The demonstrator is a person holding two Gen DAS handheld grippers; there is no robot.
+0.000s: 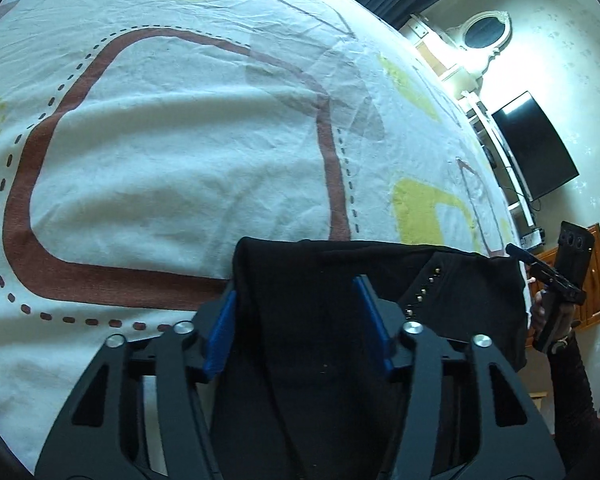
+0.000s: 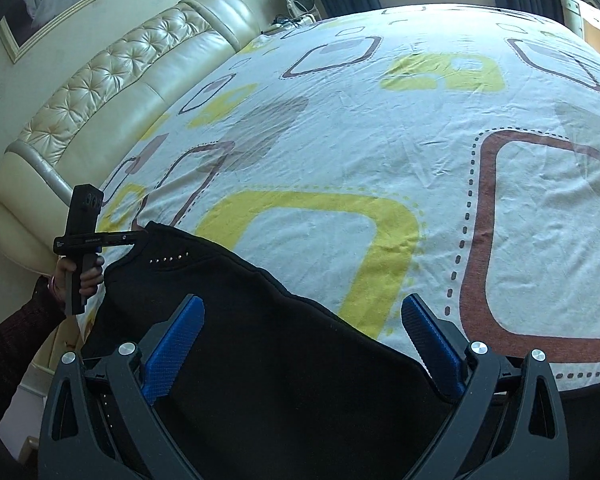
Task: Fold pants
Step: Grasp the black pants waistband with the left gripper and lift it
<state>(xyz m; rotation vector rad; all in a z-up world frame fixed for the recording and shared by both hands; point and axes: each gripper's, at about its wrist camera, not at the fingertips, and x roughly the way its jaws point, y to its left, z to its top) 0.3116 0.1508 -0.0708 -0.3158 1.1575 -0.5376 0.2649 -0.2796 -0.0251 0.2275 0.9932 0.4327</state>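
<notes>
The black pants [image 1: 320, 312] with a row of small metal studs [image 1: 424, 288] lie at the near edge of the bed. In the left wrist view my left gripper [image 1: 296, 304] is open, its blue pads [image 1: 220, 332] on either side of a raised fold of the black cloth. In the right wrist view the pants [image 2: 268, 344] spread under my right gripper [image 2: 302, 324], whose jaws stand wide open above the cloth. The left gripper [image 2: 140, 234] shows at the pants' far corner in the right wrist view; the right gripper [image 1: 514, 249] shows at the right edge of the left view.
The bed sheet [image 2: 360, 128] is white with yellow, brown and grey rounded squares. A cream padded headboard [image 2: 112, 92] runs along the left. A dark TV [image 1: 536, 144], a white mirror stand [image 1: 484, 36] and a wooden cabinet [image 1: 592, 280] stand beyond the bed.
</notes>
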